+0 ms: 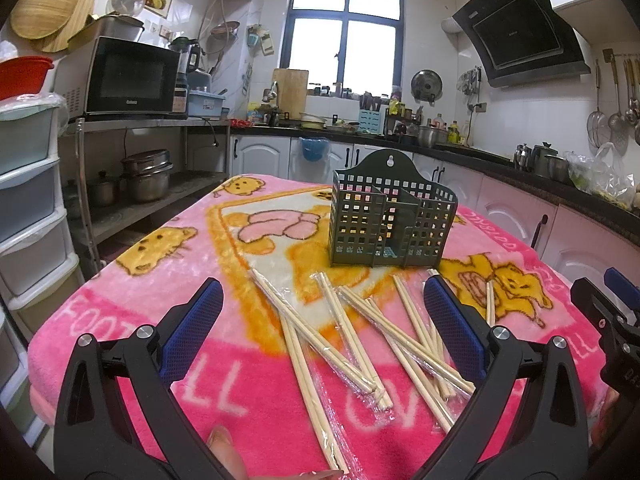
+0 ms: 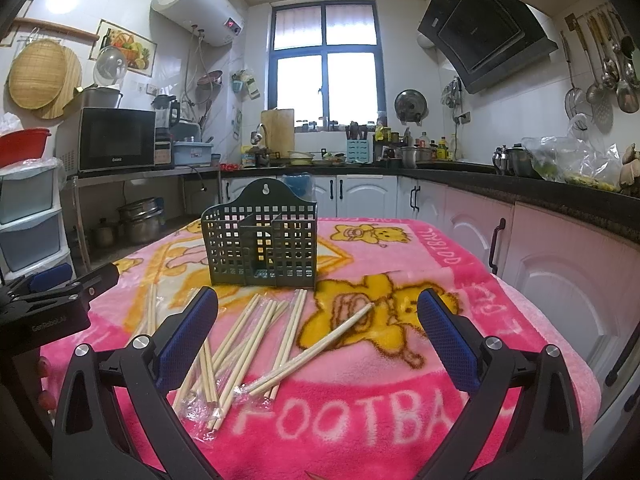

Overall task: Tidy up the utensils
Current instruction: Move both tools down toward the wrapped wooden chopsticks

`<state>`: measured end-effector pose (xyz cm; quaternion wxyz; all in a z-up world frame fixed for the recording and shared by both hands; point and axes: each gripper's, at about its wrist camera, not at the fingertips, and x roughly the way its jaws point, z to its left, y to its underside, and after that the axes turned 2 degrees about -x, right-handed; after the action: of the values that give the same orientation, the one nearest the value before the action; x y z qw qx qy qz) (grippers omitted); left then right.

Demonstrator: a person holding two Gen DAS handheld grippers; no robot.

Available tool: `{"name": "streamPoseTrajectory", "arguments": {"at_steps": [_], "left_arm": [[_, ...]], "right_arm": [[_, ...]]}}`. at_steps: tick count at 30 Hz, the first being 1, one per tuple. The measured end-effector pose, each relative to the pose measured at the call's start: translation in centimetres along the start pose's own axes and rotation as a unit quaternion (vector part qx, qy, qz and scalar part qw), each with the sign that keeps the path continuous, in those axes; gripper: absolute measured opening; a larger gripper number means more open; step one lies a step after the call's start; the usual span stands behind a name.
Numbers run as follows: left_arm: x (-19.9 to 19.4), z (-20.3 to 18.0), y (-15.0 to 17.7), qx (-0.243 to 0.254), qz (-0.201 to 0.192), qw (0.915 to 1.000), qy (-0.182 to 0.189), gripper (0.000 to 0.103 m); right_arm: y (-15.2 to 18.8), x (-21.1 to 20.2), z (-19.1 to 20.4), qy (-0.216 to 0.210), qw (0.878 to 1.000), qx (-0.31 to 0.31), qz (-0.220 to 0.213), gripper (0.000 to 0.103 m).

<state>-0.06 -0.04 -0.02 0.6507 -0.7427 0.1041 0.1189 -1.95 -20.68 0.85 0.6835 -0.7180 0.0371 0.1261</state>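
Several pairs of wooden chopsticks [image 1: 360, 332] in clear wrappers lie scattered on the pink blanket, seen again as chopsticks [image 2: 256, 340] in the right wrist view. Behind them stands a dark green perforated utensil holder [image 1: 390, 220], empty, also the holder [image 2: 262, 242]. My left gripper [image 1: 322, 300] hovers open just above the pile, nothing between its blue pads. My right gripper [image 2: 318, 312] is open too, over the pile's right side, with one chopstick pair [image 2: 316, 354] lying between its fingers on the blanket. The right gripper's body [image 1: 608, 320] shows at the right edge.
A pink cartoon blanket [image 1: 160, 280] covers the table. A steel shelf with pots [image 1: 148, 176] and plastic drawers [image 1: 28, 200] stand left. Kitchen counter and white cabinets [image 2: 560, 248] run along the back and right. The left gripper's body [image 2: 48, 304] shows at left.
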Motion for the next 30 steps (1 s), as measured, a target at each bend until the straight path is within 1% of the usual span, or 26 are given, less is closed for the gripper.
{"name": "streamPoseTrajectory", "arguments": {"at_steps": [3,8,13,19,24,30], "left_arm": [[-0.2,-0.2,-0.3,-0.003,0.0,1.0,-0.003,0.093],[0.3,0.5,0.1,-0.011,0.008,0.9999,-0.011,0.093],[1.1,1.9,-0.2,-0.019,0.018,0.9996,-0.009,0.093],[1.8,3.0,-0.7,-0.03,0.031,0.9989,-0.017,0.093],[3.3,4.0,-1.3,-0.043,0.06,0.9972,-0.013,0.093],[5.0,4.4,-1.8,-0.044,0.092,0.9947,-0.007,0.093]], "right_arm": [[0.0,0.1,0.2,-0.006,1.0,-0.004,0.005,0.097],[-0.4,0.8,0.6,-0.023,0.999,-0.006,0.021,0.097],[-0.6,2.2,0.8,-0.039,0.998,-0.009,0.039,0.097],[-0.9,4.1,1.3,-0.052,0.996,-0.013,0.065,0.097],[-1.3,5.5,1.6,-0.061,0.995,-0.024,0.079,0.097],[-2.1,7.2,1.9,-0.07,0.993,-0.03,0.093,0.097]]}}
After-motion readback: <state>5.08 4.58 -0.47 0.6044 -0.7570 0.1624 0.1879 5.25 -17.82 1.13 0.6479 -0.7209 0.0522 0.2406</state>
